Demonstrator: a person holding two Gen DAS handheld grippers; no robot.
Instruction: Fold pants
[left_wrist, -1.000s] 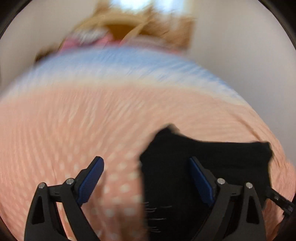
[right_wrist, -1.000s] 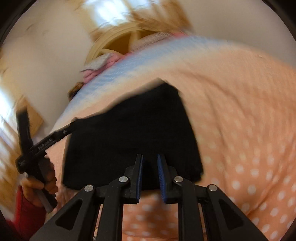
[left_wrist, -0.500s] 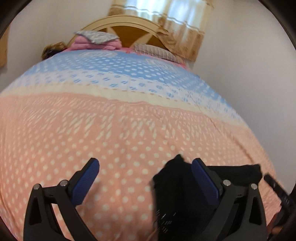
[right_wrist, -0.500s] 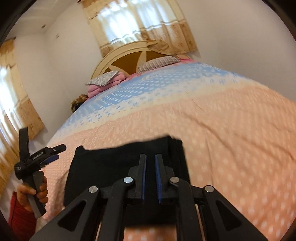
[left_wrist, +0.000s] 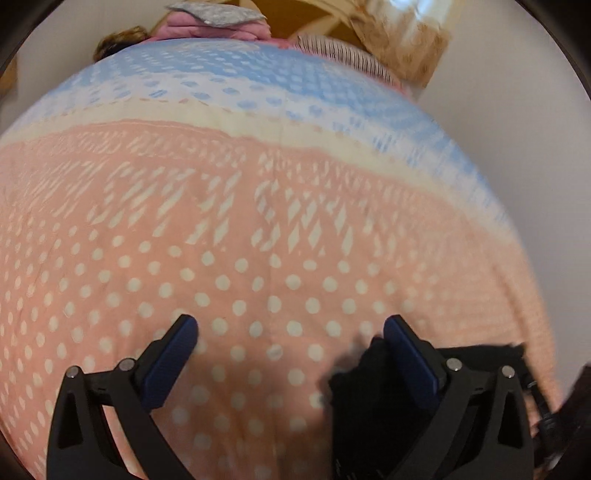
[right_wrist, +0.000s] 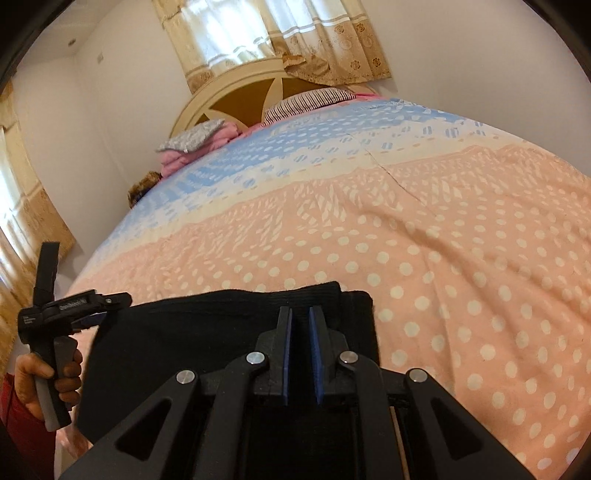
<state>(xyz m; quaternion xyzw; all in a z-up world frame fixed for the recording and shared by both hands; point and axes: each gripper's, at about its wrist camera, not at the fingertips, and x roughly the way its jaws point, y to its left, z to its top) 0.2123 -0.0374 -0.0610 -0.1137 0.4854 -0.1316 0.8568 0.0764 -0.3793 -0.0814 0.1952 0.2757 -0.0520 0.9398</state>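
Observation:
The black pants (right_wrist: 192, 347) lie folded into a flat rectangle on the peach polka-dot bedspread (right_wrist: 461, 295), near the bed's front edge. My right gripper (right_wrist: 300, 317) hovers over the folded pants, its blue-padded jaws nearly together with only a narrow gap and nothing between them. My left gripper (left_wrist: 290, 332) is wide open and empty over bare bedspread (left_wrist: 258, 240); the pants (left_wrist: 369, 398) show dark at its lower right, behind the right finger. In the right wrist view the left gripper (right_wrist: 107, 301) is held in a hand just left of the pants.
The bedspread turns cream, then blue toward the far end. A pink folded blanket with a grey pillow (right_wrist: 199, 142), a striped pillow (right_wrist: 306, 103) and a wooden headboard (right_wrist: 236, 99) stand there. White walls and curtained windows (right_wrist: 273, 37) surround the bed.
Both grippers have pulled back from the pants. The left gripper has swung left, so the pants slid to its lower right. The right gripper rose and stayed nearly closed.

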